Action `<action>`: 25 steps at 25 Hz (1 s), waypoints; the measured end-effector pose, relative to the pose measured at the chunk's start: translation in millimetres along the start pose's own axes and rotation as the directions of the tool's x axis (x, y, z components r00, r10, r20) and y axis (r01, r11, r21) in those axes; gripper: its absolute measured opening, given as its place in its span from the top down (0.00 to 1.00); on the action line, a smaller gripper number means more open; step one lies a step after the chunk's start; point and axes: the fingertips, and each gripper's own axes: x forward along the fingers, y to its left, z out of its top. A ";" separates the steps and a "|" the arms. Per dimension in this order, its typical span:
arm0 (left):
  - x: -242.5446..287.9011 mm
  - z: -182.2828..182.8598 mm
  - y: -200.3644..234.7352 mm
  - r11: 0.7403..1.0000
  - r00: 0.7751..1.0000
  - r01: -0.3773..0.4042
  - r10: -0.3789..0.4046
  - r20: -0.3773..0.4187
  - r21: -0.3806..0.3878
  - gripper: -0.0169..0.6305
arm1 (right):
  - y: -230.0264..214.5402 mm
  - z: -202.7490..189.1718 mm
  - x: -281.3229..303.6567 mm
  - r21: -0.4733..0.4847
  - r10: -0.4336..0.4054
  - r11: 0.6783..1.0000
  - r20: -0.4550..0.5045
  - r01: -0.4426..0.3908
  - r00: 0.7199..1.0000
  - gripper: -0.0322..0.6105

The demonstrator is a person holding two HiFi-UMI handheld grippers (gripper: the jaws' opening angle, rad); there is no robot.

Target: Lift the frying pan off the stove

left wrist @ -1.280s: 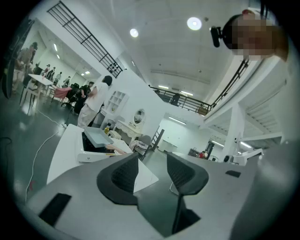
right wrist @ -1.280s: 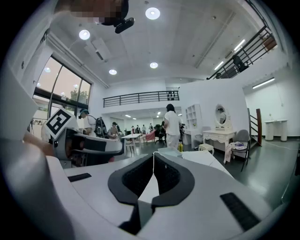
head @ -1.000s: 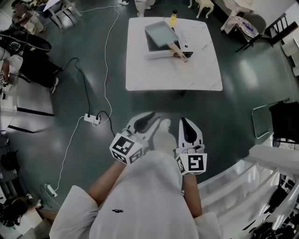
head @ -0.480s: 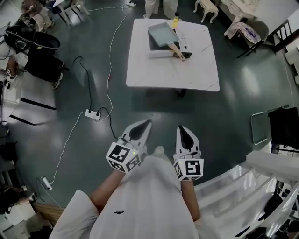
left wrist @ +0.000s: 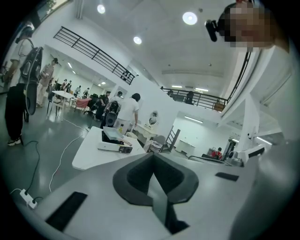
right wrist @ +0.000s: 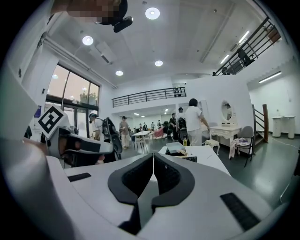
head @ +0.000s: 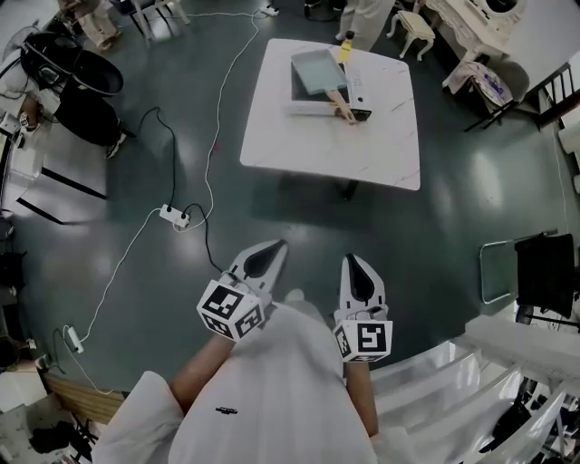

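While the left gripper (head: 275, 248) and right gripper (head: 352, 264) are pressed together, empty, the rectangular frying pan (head: 317, 70) sits on the stove (head: 308, 109) near the far edge of the tabletop (head: 317, 149). It is probably rigid, lightish metal, best taken by its wooden handle (head: 341, 102).

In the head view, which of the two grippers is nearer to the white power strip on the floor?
The left gripper: the power strip lies up-left of it, while the right gripper is farther off.

Glossy dark floor (head: 453, 181), white table (head: 308, 145), power strip (head: 174, 216), round ceiling lights (right wrist: 152, 12)
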 end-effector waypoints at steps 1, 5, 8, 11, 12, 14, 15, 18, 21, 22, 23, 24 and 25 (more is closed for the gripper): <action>2.0 -0.6 -0.8 1.000 1.000 -0.009 0.009 0.005 -0.004 0.97 | -4.3 -0.2 -2.1 -0.005 0.006 1.000 0.004 -0.006 1.000 0.95; 14.5 2.8 -3.1 1.000 1.000 -0.021 0.021 0.015 -0.015 0.97 | -21.7 -0.9 2.7 0.004 0.006 1.000 0.006 -0.006 1.000 0.95; 35.4 9.7 -2.5 0.999 1.000 -0.005 0.006 0.021 -0.035 0.97 | -36.2 2.7 17.1 0.000 0.002 1.000 0.003 -0.002 1.000 0.95; 59.3 13.2 8.4 0.996 1.000 0.007 -0.006 0.013 -0.092 0.97 | -46.9 4.7 38.3 -0.002 0.000 1.000 -0.011 0.000 1.000 0.95; 67.5 14.7 14.1 0.995 1.000 0.009 -0.008 0.009 -0.098 0.97 | -49.9 5.8 46.6 -0.006 0.001 1.000 -0.010 -0.001 1.000 0.95; 85.7 21.7 27.2 0.996 1.000 0.016 -0.016 0.006 -0.092 0.97 | -57.1 8.8 66.4 -0.014 0.000 1.000 -0.005 0.000 1.000 0.95; 94.6 26.8 34.2 0.996 1.000 0.021 -0.021 0.007 -0.089 0.97 | -60.7 10.4 76.7 -0.014 -0.004 1.000 -0.006 0.004 1.000 0.95; 120.6 47.2 57.5 0.995 0.999 0.039 -0.038 0.012 -0.096 0.97 | -70.2 17.6 110.1 -0.013 -0.020 1.000 -0.008 0.020 1.000 0.95; 147.8 72.5 81.6 0.992 0.998 0.059 -0.057 0.016 -0.108 0.97 | -79.0 28.4 148.4 -0.015 -0.039 0.999 -0.015 0.039 0.999 0.95; 156.1 81.7 89.5 0.992 0.998 0.066 -0.065 0.017 -0.107 0.97 | -81.0 32.7 162.0 -0.017 -0.044 0.999 -0.018 0.044 0.999 0.95; 164.2 90.9 97.9 0.991 0.997 0.075 -0.073 0.016 -0.107 0.97 | -82.6 37.3 176.1 -0.020 -0.048 0.999 -0.019 0.047 0.999 0.95; 172.4 99.2 106.8 0.991 0.997 0.083 -0.083 0.013 -0.106 0.97 | -84.0 41.9 190.4 -0.024 -0.052 0.998 -0.017 0.051 0.999 0.95; 180.5 106.3 116.0 0.990 0.996 0.091 -0.091 0.008 -0.106 0.97 | -85.5 46.2 204.5 -0.027 -0.056 0.998 -0.015 0.055 0.998 0.95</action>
